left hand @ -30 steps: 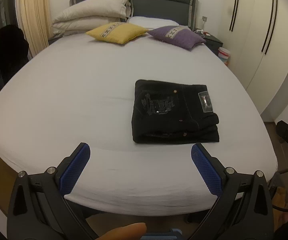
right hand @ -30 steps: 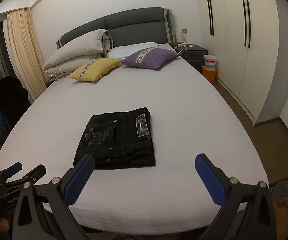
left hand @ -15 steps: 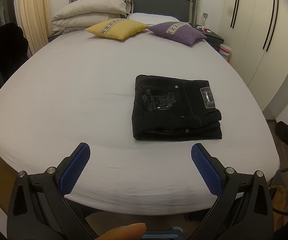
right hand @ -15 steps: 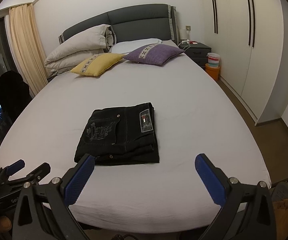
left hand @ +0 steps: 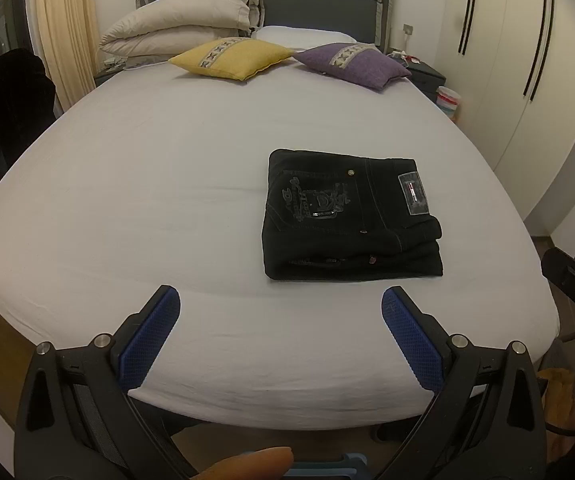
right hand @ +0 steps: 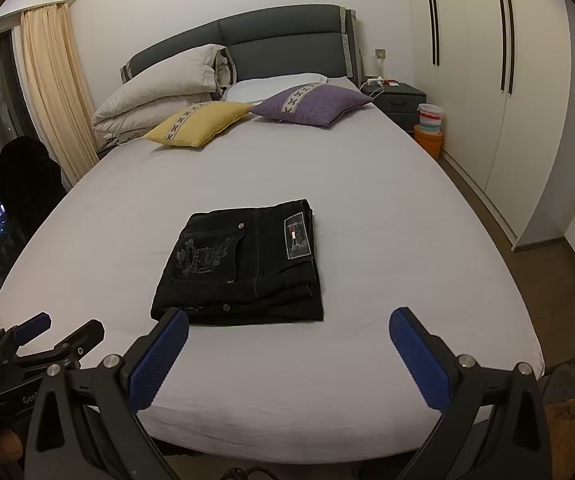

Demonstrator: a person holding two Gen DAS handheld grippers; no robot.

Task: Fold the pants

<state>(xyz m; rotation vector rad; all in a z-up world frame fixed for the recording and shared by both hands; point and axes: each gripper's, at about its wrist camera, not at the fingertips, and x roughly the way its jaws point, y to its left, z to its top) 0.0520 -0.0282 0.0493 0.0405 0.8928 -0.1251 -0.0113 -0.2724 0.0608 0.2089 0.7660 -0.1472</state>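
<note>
Black pants (left hand: 347,216) lie folded into a compact rectangle on the white bed (left hand: 147,200), back pocket embroidery and a waist label facing up. They also show in the right wrist view (right hand: 243,268). My left gripper (left hand: 279,308) is open and empty, held above the bed's near edge, short of the pants. My right gripper (right hand: 287,328) is open and empty, just in front of the pants' near edge. The left gripper also shows at the left edge of the right wrist view (right hand: 55,328).
A yellow cushion (left hand: 231,58), a purple cushion (left hand: 355,64) and a folded duvet (left hand: 179,28) lie at the headboard. A nightstand (right hand: 399,100) and stacked tubs (right hand: 429,128) stand right of the bed, by wardrobe doors (right hand: 499,80). A dark chair (right hand: 23,184) stands left.
Both cameras have tilted or drawn back slightly, so the pants sit a little lower in each view. The pants have not moved, and both grippers have stayed open.
</note>
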